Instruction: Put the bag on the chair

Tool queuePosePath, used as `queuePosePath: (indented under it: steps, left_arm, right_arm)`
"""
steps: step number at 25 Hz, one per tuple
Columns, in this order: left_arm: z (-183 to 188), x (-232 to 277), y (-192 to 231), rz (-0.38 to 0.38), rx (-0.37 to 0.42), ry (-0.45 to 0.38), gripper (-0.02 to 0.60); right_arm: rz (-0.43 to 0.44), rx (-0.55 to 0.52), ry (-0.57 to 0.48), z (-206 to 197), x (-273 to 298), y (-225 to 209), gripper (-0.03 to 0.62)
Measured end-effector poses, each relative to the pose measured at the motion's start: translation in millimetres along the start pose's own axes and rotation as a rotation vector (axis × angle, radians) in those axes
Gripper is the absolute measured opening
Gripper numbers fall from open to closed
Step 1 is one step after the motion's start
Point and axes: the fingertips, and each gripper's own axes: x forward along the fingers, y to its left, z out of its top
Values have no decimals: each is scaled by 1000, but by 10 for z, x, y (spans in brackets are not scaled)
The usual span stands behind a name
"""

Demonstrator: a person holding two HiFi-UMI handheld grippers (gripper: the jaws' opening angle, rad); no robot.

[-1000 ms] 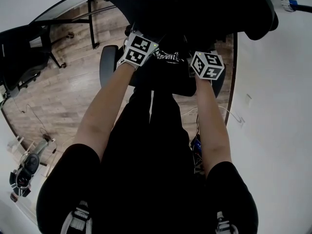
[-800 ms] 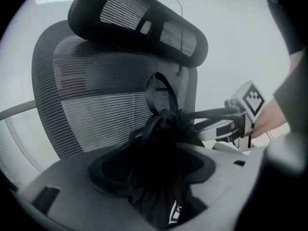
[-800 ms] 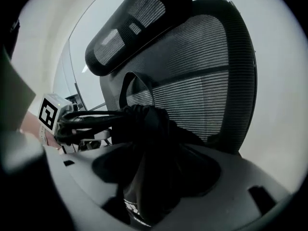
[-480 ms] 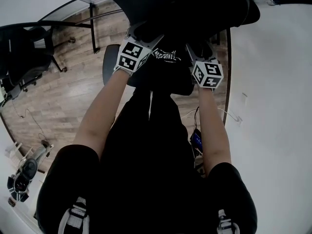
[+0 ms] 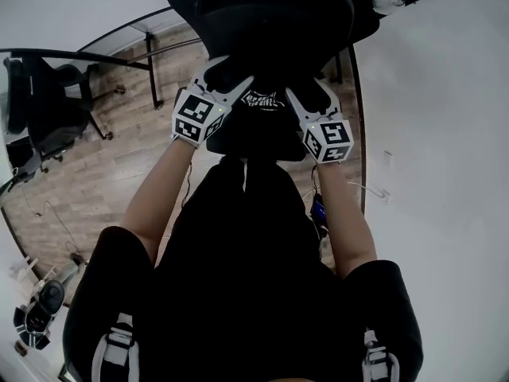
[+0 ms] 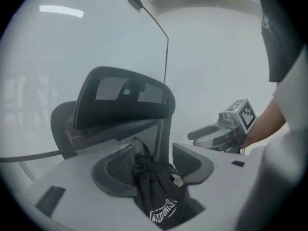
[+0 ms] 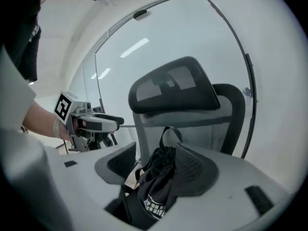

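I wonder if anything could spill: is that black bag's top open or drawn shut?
Drawn shut: the bag has its neck bunched tight under its cords in both gripper views.

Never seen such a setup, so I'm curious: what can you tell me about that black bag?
The black drawstring bag is soft, crumpled dark fabric with a white printed logo and a gathered, corded top. It hangs upright before the office chair, held between the jaws of the left gripper and right gripper, which have just been closing on it.
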Motion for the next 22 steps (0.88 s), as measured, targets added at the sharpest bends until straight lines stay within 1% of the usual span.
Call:
queuePosePath:
  steps: [4, 7, 10, 11, 13, 15, 18, 20, 22]
  left_arm:
    - [435, -384, -201, -24, -5, -67, 210]
    - [739, -649, -347, -57, -17, -128, 167]
    - [1057, -893, -494, -102, -52, -205, 122]
    - [1153, -965, -529, -108, -51, -223, 112]
    - [1316, -1085, -577, -113, -24, -249, 93]
    - [1453, -1184, -610, -112, 30, -262, 75]
    - [1628, -1349, -690, -113, 104, -277, 46]
    - [1731, -1478, -773, -138, 107, -297, 33]
    - [1849, -1592, -846, -161, 100, -341, 20]
  right_arm:
    - [44, -69, -67, 457, -261, 351, 230]
    - [86, -112, -133, 798, -448, 612, 163]
    - [116, -141, -199, 1124, -665, 837, 90]
    - [124, -147, -218, 1221, -729, 907, 81]
    - [147, -153, -246, 1397, -823, 1043, 52]
    - [173, -153, -260, 1570, -886, 1175, 26]
    - [196, -182, -291, 1858, -1019, 1364, 9]
    - [197, -216, -311, 2008, -1120, 1469, 8]
    - [198, -242, -324, 2111, -1212, 1550, 5]
